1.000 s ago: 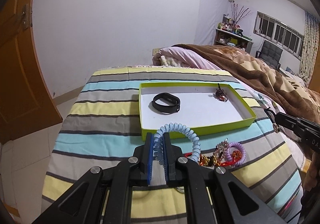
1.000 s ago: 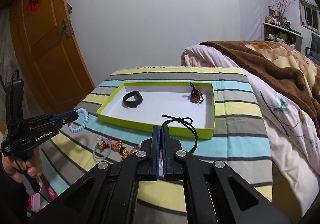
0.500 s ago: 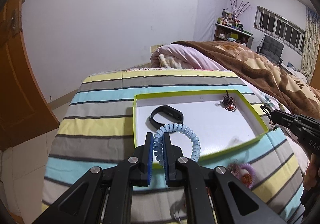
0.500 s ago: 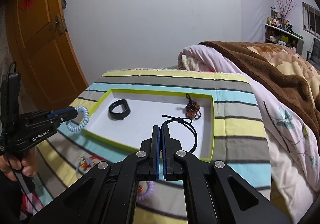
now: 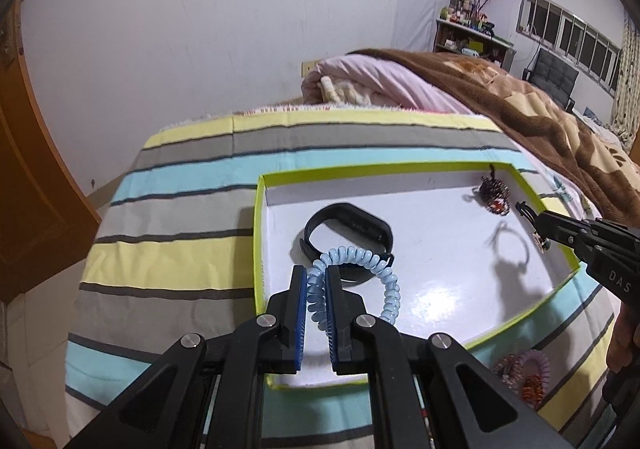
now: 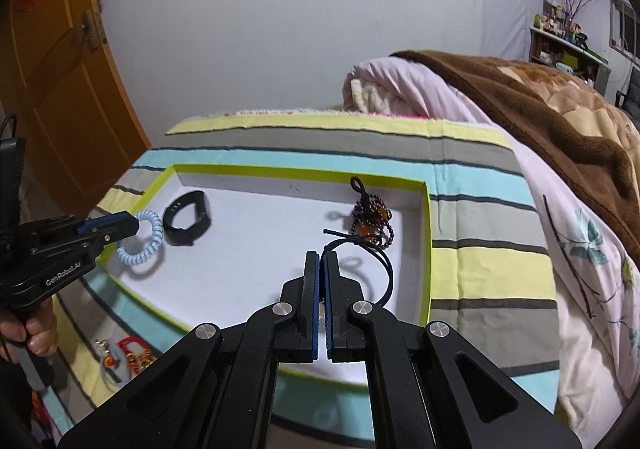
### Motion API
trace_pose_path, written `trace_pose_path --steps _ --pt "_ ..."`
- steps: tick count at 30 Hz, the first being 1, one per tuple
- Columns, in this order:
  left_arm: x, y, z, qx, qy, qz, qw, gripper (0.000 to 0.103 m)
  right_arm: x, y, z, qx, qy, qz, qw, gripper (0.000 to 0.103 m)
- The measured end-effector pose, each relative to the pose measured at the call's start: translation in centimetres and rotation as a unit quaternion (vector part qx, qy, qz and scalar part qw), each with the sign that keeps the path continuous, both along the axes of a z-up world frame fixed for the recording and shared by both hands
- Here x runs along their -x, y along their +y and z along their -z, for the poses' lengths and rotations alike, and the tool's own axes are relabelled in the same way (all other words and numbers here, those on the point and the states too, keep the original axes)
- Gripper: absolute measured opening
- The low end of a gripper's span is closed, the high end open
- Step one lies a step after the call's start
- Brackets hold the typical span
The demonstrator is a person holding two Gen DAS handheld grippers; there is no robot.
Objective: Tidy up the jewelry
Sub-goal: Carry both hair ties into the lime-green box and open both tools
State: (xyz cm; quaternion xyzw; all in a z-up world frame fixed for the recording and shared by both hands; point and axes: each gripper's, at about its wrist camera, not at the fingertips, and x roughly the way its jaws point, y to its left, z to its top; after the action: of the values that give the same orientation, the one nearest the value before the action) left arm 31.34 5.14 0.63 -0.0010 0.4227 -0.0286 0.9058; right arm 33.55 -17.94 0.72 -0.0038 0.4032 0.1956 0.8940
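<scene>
My left gripper is shut on a light blue spiral hair tie and holds it over the left part of the white tray with a lime rim. It also shows in the right wrist view. My right gripper is shut on a black cord loop above the tray's right part. A black wristband and a dark beaded bracelet lie in the tray.
The tray sits on a striped cloth. Loose trinkets, a purple spiral tie and red and gold charms lie on the cloth in front of the tray. A brown blanket lies on the right.
Both grippers have moved forward over the tray with their items still held. The spiral tie now hangs beside the wristband, the cord near the beaded bracelet.
</scene>
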Motion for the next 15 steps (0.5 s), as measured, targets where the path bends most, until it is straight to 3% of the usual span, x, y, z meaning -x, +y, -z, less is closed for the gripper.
trace_pose_path --steps 15 --pt "-2.2 0.3 1.7 0.005 0.019 -0.002 0.9998 0.009 -2.2 -0.4 2.1 -0.003 0.036 0.009 0.999 0.002"
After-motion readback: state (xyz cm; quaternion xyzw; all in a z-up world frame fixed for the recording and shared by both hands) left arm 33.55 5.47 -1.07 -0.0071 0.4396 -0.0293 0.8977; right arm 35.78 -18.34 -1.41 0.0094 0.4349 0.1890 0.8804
